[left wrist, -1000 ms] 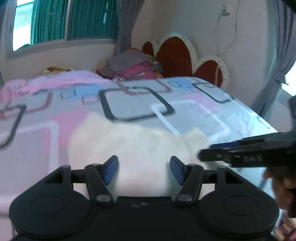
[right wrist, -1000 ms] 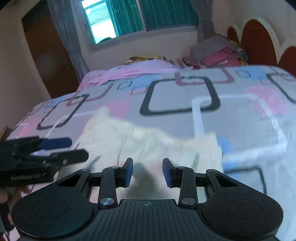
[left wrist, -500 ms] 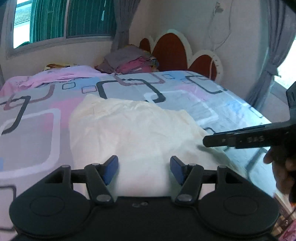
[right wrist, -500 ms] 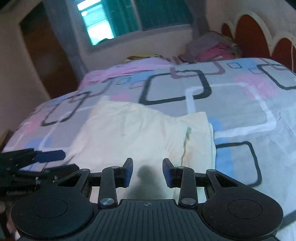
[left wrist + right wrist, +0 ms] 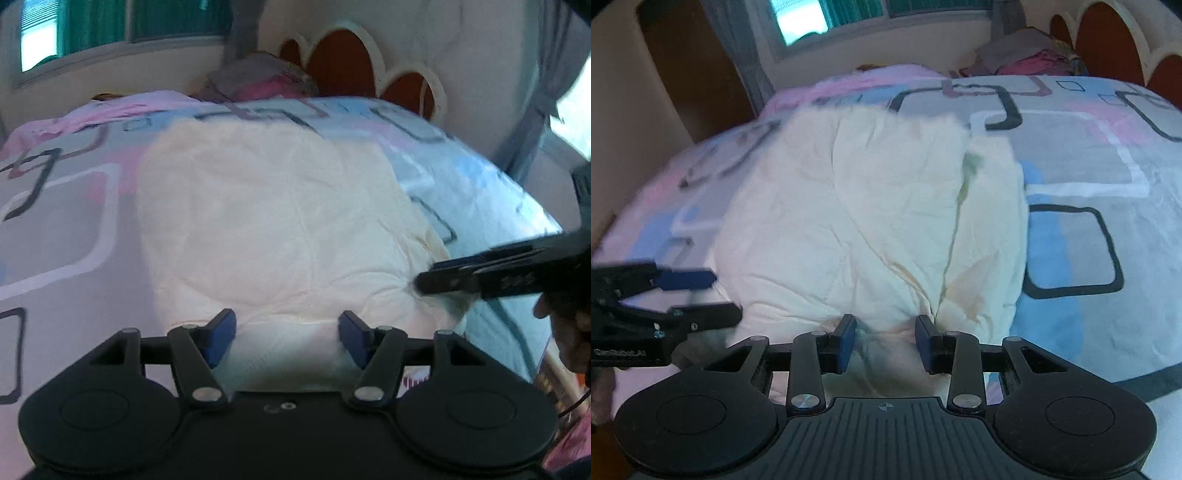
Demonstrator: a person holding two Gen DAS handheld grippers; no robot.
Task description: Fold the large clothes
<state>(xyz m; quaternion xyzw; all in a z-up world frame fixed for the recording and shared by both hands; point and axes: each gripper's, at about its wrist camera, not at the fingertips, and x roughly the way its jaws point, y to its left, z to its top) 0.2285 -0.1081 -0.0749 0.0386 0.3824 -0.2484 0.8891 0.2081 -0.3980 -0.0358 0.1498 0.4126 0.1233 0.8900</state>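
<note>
Jaws of left gripper (image 5: 287, 334) and right gripper (image 5: 885, 341) both parted over cream garment (image 5: 871, 221) on bed (image 5: 1089, 177).

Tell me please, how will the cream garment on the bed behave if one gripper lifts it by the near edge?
The cream garment will probably hang limp and droop: it lies flat on the bed with soft creases and a folded flap on its right side. It looks thin, so likely light. That flap may fall open, so lifting with both the left gripper and the right gripper seems safer.
</note>
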